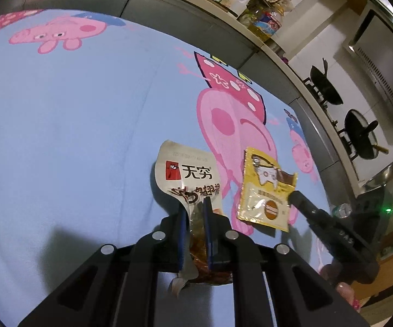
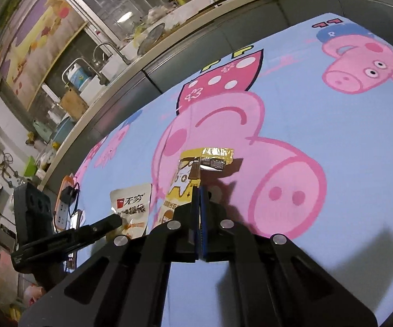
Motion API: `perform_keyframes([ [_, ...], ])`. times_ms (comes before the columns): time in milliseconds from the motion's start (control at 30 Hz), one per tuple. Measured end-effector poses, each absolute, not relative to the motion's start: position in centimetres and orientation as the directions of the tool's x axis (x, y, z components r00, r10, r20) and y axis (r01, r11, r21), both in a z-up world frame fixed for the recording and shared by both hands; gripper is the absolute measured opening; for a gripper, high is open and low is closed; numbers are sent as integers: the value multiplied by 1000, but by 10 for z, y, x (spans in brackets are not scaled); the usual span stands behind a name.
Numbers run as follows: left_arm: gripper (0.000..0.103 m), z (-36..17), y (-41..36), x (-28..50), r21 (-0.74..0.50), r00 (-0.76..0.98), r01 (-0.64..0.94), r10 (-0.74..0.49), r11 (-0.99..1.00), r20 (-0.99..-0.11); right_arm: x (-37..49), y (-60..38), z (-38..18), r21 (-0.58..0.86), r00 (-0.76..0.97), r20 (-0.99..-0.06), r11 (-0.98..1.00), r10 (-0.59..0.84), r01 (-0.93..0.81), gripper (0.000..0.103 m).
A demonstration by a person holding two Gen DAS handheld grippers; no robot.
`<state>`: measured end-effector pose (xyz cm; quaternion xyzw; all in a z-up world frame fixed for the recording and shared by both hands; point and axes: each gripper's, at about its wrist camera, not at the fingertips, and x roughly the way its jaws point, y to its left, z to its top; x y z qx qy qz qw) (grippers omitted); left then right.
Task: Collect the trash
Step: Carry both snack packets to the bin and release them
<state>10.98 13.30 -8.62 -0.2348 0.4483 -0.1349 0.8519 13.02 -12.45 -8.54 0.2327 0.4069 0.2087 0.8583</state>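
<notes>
Your left claw (image 1: 196, 212) is clamped on the white, crinkled foil snack wrapper with red logo and black lettering (image 1: 185, 174): its blue pads pinch the wrapper's brown, translucent lower part, the printed white top fans out ahead of the fingertips, and a torn tail hangs out behind the pads toward the claw's body. Just beside it, on the right of your left claw, the yellow flat plastic sachet with a cartoon figure and brown corner (image 1: 264, 190) is held up off the cloth, its far right edge caught by the black tip of your right claw (image 1: 295, 199), which reaches in from the lower right. In the right wrist view, your right claw (image 2: 199, 190) is fully closed, blue pads pressed together with the thin yellow sachet (image 2: 185, 179) gripped between them; the sachet stands up ahead of the fingertips, its shiny gold top edge folded over to the right and casting a shadow on the cloth. To the left of that claw, the white wrapper (image 2: 133, 201) shows in your left claw (image 2: 114, 220), close beside the sachet but apart from it. Both pieces of trash are above the light blue cartoon-pig printed cloth on the tabletop (image 1: 73, 136).
</notes>
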Motion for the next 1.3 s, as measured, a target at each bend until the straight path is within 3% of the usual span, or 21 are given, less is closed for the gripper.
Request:
perform_keyframes([
  [100, 11, -83, 131, 108, -503, 571, 25, -425, 864, -702, 123, -121, -80, 548, 588, -600, 814, 542, -192, 1],
  [167, 2, -77, 132, 107, -507, 580, 34, -431, 861, -692, 116, -119, -71, 530, 608, -583, 820, 538, -218, 1],
  [367, 2, -50, 124, 110, -515, 603, 96, -462, 852, -651, 95, -130, -33, 456, 704, -508, 848, 496, -269, 0],
  [567, 2, -24, 81, 125, -496, 593, 202, -509, 844, -624, 85, -178, -16, 440, 783, -470, 877, 406, -191, 0],
  [1100, 2, 57, -179, 179, -356, 438, 606, -672, 711, -597, 46, -396, 14, 430, 935, -354, 893, 32, 132, 0],
  [1300, 2, 69, -293, 186, -312, 364, 717, -716, 624, -595, 25, -491, 10, 406, 922, -362, 866, -140, 291, 0],
])
